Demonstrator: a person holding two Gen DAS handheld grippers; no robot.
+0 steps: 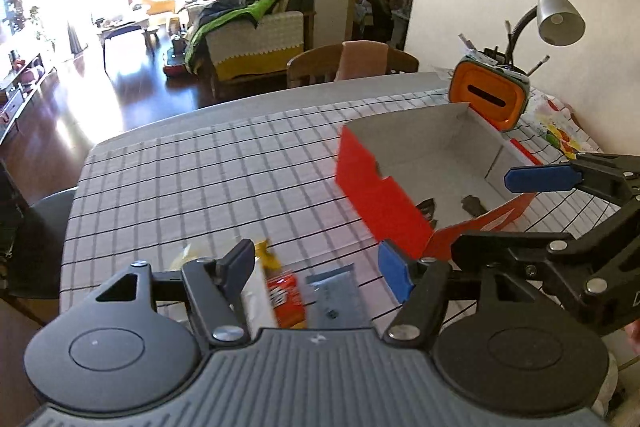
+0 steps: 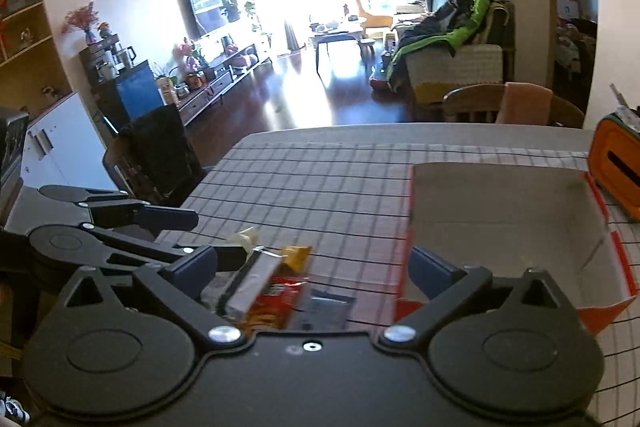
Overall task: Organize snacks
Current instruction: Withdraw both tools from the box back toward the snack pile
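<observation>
**Snacks lay just ahead of both open tools**

The snack packets (image 1: 280, 291) lay bunched on the checked tabletop (image 1: 208, 179), long axes pointing away, left of the red box (image 1: 420, 183). The left tool (image 1: 320, 269) and the right tool (image 2: 316, 273) both gaped wide, empty, about equally near.

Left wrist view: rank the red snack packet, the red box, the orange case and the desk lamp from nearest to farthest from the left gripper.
1. Red snack packet, lying between the open left gripper's fingers.
2. Red box, right of it.
3. Orange case, behind the box.
4. Desk lamp, far right, above the case.
</observation>
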